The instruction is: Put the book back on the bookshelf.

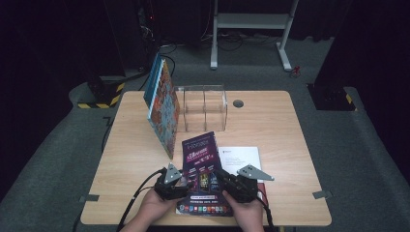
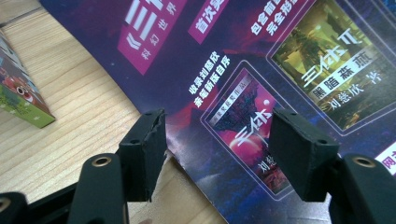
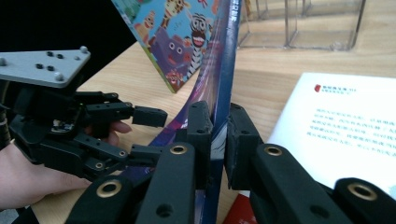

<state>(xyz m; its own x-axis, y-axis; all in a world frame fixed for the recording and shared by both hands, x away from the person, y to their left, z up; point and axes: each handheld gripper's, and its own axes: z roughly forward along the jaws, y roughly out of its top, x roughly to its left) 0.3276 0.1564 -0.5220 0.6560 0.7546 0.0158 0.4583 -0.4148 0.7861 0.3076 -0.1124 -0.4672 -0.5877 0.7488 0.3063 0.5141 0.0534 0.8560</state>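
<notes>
Right tongs [image 3: 217, 140] clamp purple book [image 1: 200, 166] over wooden table [image 1: 270, 125], dark room

Item count: one purple book [image 1: 202, 166], one illustrated children's book [image 1: 162, 104], one white printed sheet [image 1: 240, 157], one clear acrylic organizer [image 1: 203, 107], two hand-held grippers, left [image 1: 186, 185] and right [image 1: 218, 180], one tabletop [image 1: 270, 125].
</notes>
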